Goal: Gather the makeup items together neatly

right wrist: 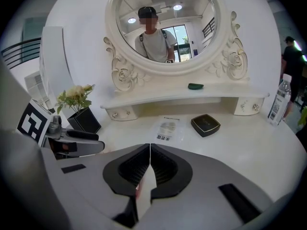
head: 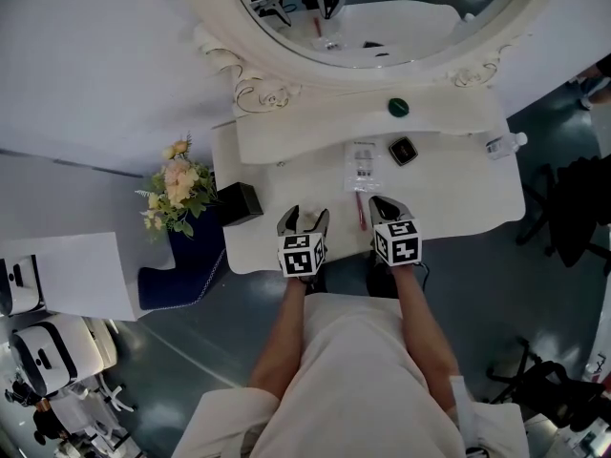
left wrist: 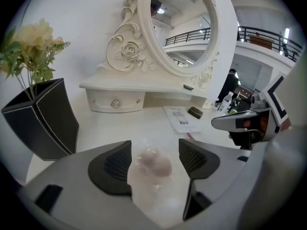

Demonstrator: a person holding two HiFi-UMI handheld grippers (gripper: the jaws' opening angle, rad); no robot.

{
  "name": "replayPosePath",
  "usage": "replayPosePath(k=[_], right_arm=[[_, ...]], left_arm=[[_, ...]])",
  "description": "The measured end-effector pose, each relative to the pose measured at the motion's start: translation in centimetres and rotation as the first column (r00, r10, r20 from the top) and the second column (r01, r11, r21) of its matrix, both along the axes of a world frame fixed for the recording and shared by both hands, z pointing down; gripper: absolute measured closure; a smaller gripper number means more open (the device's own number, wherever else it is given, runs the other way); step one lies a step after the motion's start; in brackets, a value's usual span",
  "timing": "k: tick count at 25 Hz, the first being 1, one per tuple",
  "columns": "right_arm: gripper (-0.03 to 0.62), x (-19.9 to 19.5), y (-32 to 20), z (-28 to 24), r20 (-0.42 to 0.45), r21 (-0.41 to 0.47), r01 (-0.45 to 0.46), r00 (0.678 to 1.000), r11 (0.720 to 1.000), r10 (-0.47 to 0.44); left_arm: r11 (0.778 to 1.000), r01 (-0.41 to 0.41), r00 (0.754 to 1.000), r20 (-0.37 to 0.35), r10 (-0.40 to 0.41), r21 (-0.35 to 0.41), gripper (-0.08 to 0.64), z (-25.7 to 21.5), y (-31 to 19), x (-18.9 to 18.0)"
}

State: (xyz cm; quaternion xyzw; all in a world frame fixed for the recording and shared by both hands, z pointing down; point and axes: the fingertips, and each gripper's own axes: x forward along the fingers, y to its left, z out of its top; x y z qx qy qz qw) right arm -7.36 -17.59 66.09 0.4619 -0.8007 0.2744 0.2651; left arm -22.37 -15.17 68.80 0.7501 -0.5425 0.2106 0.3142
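On the white dressing table [head: 458, 194] a clear packet with two pink puffs [left wrist: 154, 164] lies between the jaws of my left gripper [left wrist: 154, 145], which is open, its pads clear of the packet. My right gripper [right wrist: 150, 147] is shut, and I see nothing between its pads. A red pencil [head: 361, 210] lies on the table just left of the right gripper [head: 383, 204]. Further back sit a clear printed packet [head: 363, 167] and a black compact [head: 403, 150]. A green item [head: 398, 107] rests on the shelf under the mirror.
A black vase [left wrist: 41, 121] with flowers stands at the table's left end, close to my left gripper [head: 304, 219]. A water bottle [head: 504, 144] is at the right end. The oval mirror [right wrist: 165, 25] rises behind the shelf. A blue stool [head: 181, 260] stands on the floor at left.
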Motion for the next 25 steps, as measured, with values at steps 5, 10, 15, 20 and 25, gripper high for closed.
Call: replayPosePath(k=[5,10,15,20,25], right_arm=[[0.546,0.8,0.3,0.1,-0.01,-0.002,-0.008,1.0,1.0,0.008],[0.546,2.0,0.5,0.3,-0.019,-0.007,-0.022,1.0,1.0,0.022],[0.546,3.0,0.6,0.6,-0.028,-0.015,-0.02,0.999,1.0,0.019],[0.546,4.3,0.8,0.7,-0.034,-0.019,-0.018,0.999,1.0,0.017],[0.546,5.8,1.0,1.0,-0.039,-0.024,-0.024,0.999,0.999,0.023]], left_arm=[[0.999,0.013,0.999,0.036,-0.012,-0.045,0.238,1.7,0.0,0.0],[0.999,-0.002,0.999,0.05,0.005,-0.048,0.271,2.1,0.3,0.6],[0.998,-0.027,0.999,0.035,0.029,-0.051,0.284,2.0,0.6,2.7],[0.997,-0.053,0.998,0.026,0.054,-0.052,0.283,1.5,0.5,4.9],[0.996,-0.079,0.997,0.014,0.079,-0.044,0.282,1.9,0.4,7.0]])
